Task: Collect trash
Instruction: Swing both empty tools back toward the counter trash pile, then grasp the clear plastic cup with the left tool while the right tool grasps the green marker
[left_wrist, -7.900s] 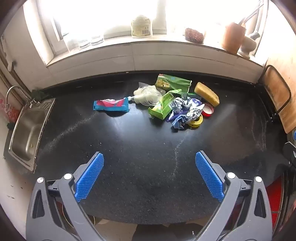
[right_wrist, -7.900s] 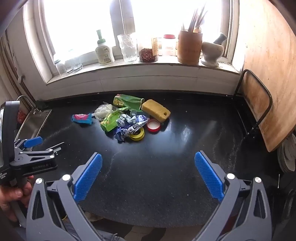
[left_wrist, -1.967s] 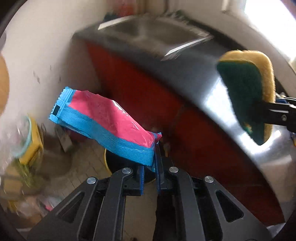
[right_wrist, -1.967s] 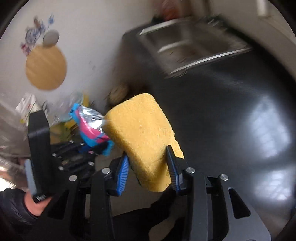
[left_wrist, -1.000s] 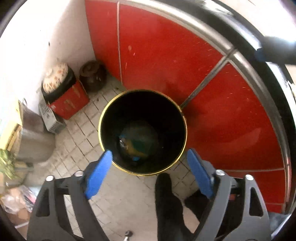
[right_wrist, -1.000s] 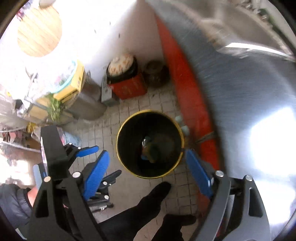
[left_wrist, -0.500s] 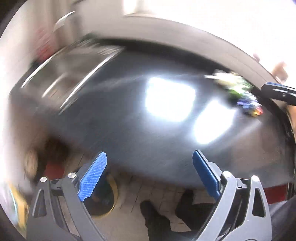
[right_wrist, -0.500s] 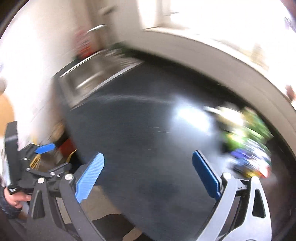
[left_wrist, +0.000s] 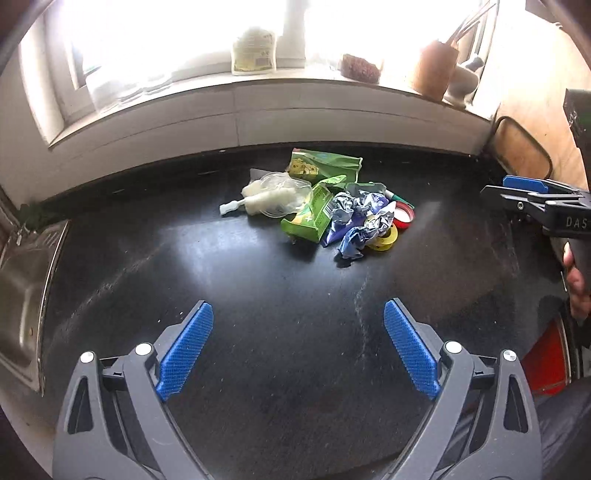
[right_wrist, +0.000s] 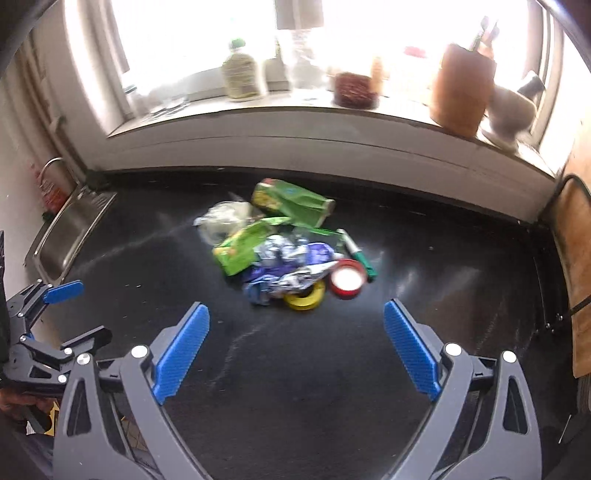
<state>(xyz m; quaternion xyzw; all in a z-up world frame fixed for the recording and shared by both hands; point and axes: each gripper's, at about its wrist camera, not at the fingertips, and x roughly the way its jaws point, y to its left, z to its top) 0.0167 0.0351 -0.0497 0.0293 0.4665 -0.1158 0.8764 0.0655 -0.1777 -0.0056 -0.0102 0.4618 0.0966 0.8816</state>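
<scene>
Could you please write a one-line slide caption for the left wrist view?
Open left gripper faces a trash pile on the black counter.

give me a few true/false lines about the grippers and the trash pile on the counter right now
1. Both grippers are open and hold nothing. True: the left gripper and the right gripper are spread wide and empty.
2. The yellow tape roll sits beside the red tape roll. True.
3. A yellow sponge lies in the pile. False: none shows on the counter.
4. The sink is right of the pile. False: it is on the left.
5. The crumpled foil wrapper lies next to a green carton. True.
</scene>
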